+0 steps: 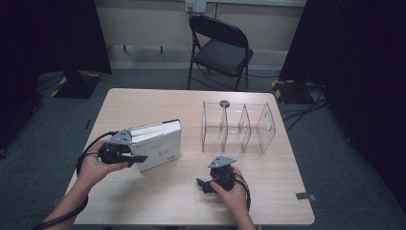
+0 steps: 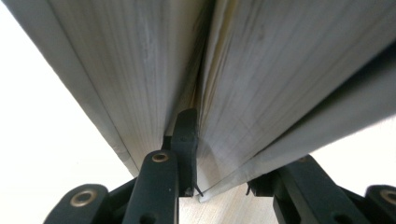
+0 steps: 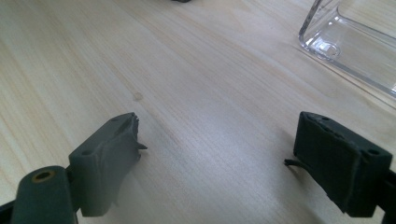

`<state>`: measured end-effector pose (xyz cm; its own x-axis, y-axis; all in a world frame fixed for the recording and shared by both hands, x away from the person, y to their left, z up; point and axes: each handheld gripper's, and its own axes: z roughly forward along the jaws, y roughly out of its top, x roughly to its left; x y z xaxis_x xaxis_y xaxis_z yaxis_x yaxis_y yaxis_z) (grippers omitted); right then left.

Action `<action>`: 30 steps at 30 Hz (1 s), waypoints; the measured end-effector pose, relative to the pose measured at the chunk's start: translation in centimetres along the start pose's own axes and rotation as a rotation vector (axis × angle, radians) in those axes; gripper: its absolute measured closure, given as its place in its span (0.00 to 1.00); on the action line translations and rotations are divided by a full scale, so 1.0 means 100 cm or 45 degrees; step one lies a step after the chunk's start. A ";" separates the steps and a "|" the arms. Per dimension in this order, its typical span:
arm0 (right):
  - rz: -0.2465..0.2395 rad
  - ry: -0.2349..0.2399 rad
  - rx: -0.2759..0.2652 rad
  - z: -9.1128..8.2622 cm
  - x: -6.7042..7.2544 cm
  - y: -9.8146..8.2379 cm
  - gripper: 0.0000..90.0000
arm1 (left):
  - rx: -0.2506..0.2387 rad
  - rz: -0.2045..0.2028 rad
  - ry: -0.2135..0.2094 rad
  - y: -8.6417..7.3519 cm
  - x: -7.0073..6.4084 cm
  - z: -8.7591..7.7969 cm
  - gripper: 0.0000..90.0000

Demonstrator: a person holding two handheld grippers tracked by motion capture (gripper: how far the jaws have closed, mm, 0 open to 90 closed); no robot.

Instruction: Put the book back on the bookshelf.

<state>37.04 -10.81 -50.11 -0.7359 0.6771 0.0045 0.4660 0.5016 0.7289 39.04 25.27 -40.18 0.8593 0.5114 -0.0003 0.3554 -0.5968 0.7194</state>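
We see two white books (image 1: 160, 143) lying side by side at the left of the wooden table (image 1: 167, 191). Our left gripper (image 1: 125, 152) pinches one book (image 2: 261, 93), one jaw wedged between the pair. Our right gripper (image 1: 208, 184) rests low over bare wood, jaws spread, holding nothing, near a clear divided organiser (image 1: 238, 127).

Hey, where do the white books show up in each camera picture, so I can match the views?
High view: the white books stand left of centre on the table, the left gripper closed on one.
Left gripper view: the books' page edges fill the upper part, one black jaw between the two volumes.
Right gripper view: not in it.
Shared landmark: the pale wood table.
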 end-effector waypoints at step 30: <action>-0.002 -0.002 -0.001 0.000 0.000 0.000 0.14 | -0.020 0.038 0.033 0.002 0.000 -0.003 0.80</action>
<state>37.07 -10.79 -50.11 -0.7360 0.6770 0.0021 0.4644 0.5026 0.7292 39.04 25.35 -39.87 0.8595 0.5095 0.0396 0.3235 -0.6023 0.7298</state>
